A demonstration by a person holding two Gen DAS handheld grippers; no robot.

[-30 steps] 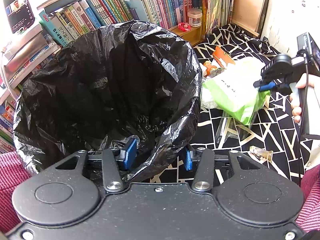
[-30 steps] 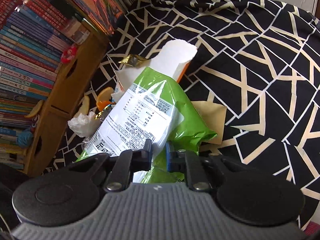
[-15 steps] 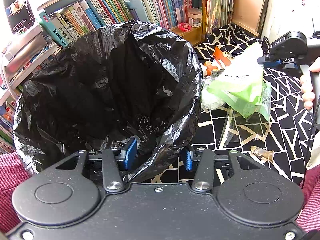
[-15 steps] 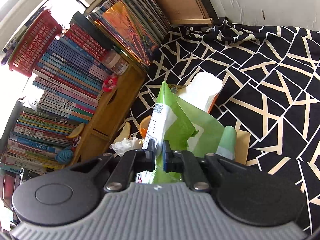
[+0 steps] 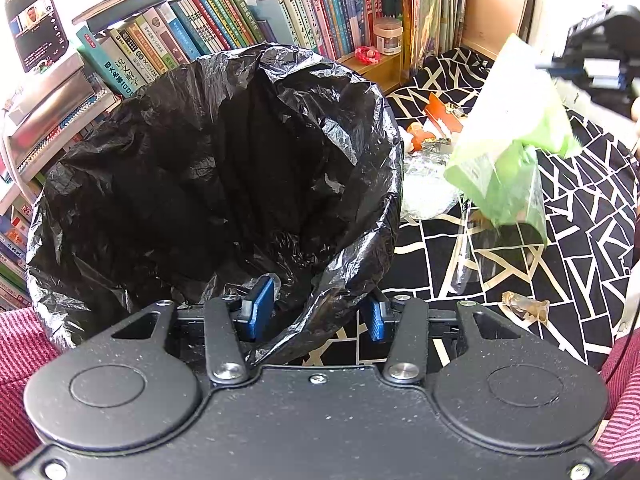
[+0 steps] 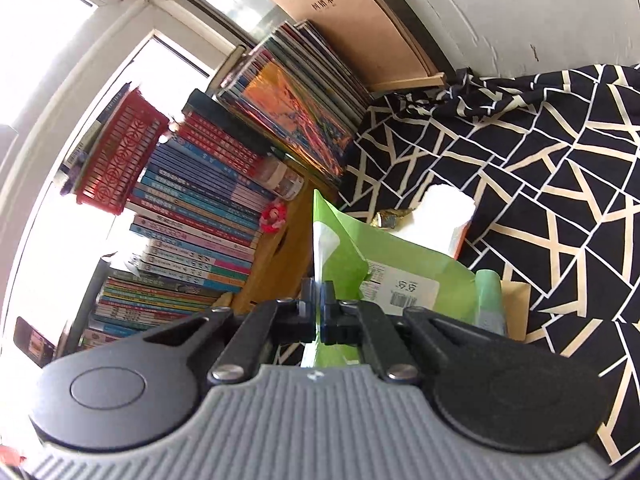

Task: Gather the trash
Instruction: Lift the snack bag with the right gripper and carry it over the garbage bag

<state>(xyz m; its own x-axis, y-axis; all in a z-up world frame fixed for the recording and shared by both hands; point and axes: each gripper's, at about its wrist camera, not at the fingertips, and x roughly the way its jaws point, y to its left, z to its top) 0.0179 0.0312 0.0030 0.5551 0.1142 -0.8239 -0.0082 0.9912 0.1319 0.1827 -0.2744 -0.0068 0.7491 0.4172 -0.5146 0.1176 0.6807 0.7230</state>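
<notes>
Now the right gripper [image 6: 319, 312] has pinched its jaws tight on the top edge of the green snack bag [image 5: 508, 152], and the bag hangs in the air above the black patterned cloth [image 5: 520, 264]. One second ago this bag lay flat on the cloth and the jaws were narrowing around it; now it is lifted and hangs just to the right of the black trash bag [image 5: 224, 168]. The left gripper [image 5: 316, 312] has not moved: its jaws, only a little apart, hold the near rim of the trash bag, so the mouth stays wide open. I judge that the pick-up is done and the next step is to carry the snack bag left over the opening. More trash remains on the cloth: a torn orange carton [image 5: 442, 114], a crumpled clear wrapper [image 5: 426, 188] and a small candy wrapper [image 5: 526, 306].
</notes>
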